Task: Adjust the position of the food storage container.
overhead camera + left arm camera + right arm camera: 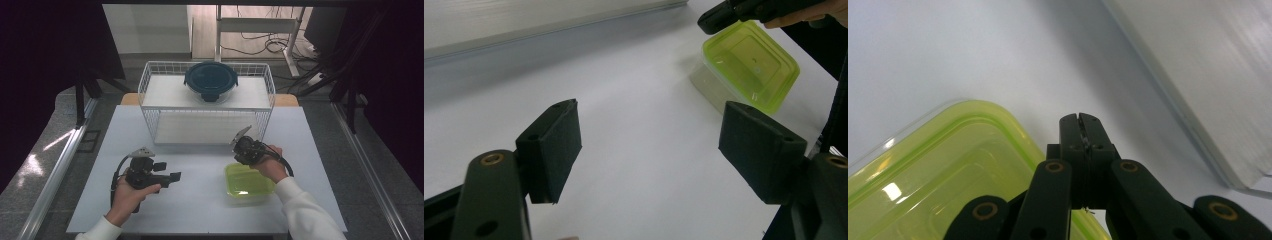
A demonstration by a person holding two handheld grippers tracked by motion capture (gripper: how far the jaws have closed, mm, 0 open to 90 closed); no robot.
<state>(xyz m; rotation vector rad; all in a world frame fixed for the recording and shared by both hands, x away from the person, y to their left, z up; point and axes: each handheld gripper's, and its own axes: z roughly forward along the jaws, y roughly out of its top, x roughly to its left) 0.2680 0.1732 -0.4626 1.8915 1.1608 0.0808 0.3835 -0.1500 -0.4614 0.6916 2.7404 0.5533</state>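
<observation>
A white table (200,200) carries a white wire rack (207,102) at its far middle and a clear box with a green lid (248,183) near the front right. The rack's upper shelf holds a round container with a dark blue lid (210,80). The box sits in front of the rack's right end, apart from it.
</observation>
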